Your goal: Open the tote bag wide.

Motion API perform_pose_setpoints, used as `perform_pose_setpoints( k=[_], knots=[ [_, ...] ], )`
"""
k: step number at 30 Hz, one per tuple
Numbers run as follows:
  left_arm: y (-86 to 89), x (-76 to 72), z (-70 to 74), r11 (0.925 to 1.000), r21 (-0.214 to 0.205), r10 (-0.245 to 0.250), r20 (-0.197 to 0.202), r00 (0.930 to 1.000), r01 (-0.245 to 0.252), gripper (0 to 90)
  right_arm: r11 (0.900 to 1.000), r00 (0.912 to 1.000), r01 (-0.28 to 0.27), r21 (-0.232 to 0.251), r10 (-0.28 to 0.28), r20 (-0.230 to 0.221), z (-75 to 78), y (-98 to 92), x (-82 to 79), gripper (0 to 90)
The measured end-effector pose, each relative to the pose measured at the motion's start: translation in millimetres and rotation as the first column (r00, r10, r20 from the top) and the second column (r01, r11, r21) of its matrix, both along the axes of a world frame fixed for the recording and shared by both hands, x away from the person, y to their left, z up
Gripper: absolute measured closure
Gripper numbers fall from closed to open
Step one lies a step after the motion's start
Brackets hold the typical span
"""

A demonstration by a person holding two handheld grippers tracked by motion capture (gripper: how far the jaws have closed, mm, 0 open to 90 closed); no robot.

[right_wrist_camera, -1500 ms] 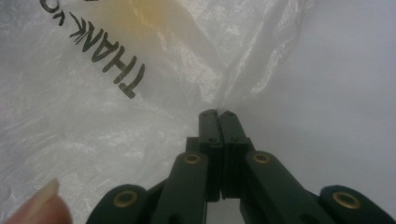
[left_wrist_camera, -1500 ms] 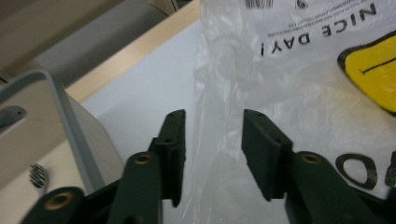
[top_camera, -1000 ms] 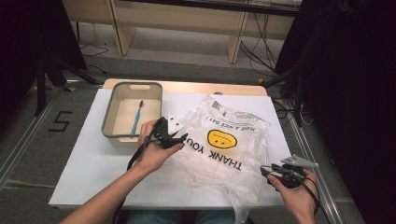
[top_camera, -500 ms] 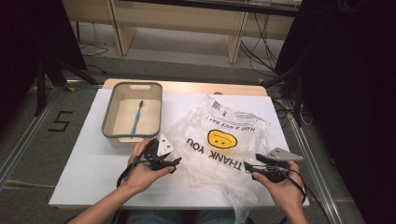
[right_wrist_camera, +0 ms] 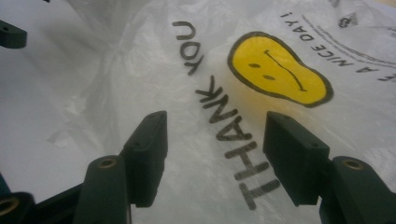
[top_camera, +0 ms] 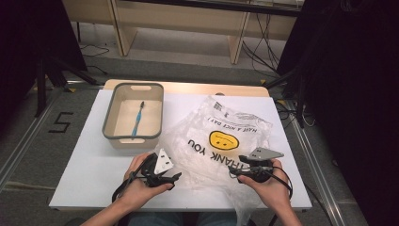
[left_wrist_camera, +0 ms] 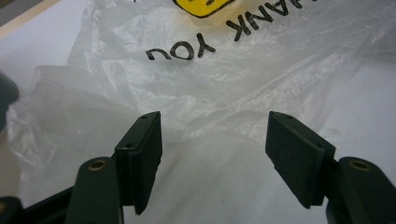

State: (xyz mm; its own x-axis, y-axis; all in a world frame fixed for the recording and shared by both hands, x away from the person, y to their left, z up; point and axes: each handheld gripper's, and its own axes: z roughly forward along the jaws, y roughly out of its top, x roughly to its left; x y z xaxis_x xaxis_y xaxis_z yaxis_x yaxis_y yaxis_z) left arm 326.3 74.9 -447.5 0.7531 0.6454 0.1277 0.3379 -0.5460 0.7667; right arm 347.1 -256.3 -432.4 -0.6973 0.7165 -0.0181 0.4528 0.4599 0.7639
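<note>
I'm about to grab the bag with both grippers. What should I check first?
1. Left gripper open: ok, jaws apart.
2. Right gripper open: ok.
3. Bag between each pair of jaws: cannot tell; film lies under them, none pinched.
4. Bag lies free on the table: ok.
5. Bin clear of the bag: ok, beside it.
6. Toothbrush in the bin: ok.

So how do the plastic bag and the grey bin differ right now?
The plastic bag lies flat, crumpled and translucent, with a yellow smiley and THANK YOU print; the grey bin is rigid, opaque and upright. The bag lies beside both open grippers, left gripper and right gripper; the bin sits farther back holding a blue toothbrush. Both rest on the white table.
</note>
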Motion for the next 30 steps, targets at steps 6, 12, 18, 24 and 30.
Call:
perform_pose_setpoints(
  k=[6,12,18,24,30],
  knots=[
    [-3.2,-4.3,-6.2,0.9997,0.017,-0.018,-0.02,0.9996,0.018,36.5,0.9963,0.9957,-0.085,-0.014,0.084,-0.038,-0.5,17.5,3.3,41.1],
    [-5.6,-4.5,-11.1,0.9993,0.025,-0.028,-0.033,0.9991,0.029,36.7,0.9834,0.9793,-0.175,-0.048,0.169,-0.112,-8.8,35.0,6.8,39.7],
    [-6.7,-4.6,-13.3,0.999,0.029,-0.033,-0.04,0.9987,0.035,36.8,0.9612,0.9521,-0.259,-0.095,0.237,-0.193,-20.9,48.5,8.9,38.3],
    [-7.0,-3.9,-14.6,0.9987,0.034,-0.037,-0.044,0.9983,0.039,36.8,0.9455,0.9376,-0.295,-0.139,0.258,-0.234,-28.4,52.7,11.7,53.2],
    [-8.1,-4.1,-15.7,0.9985,0.034,-0.04,-0.043,0.9983,0.042,36.8,0.9555,0.942,-0.265,-0.129,0.228,-0.246,-30.9,52.6,14.1,71.5]
  ],
)
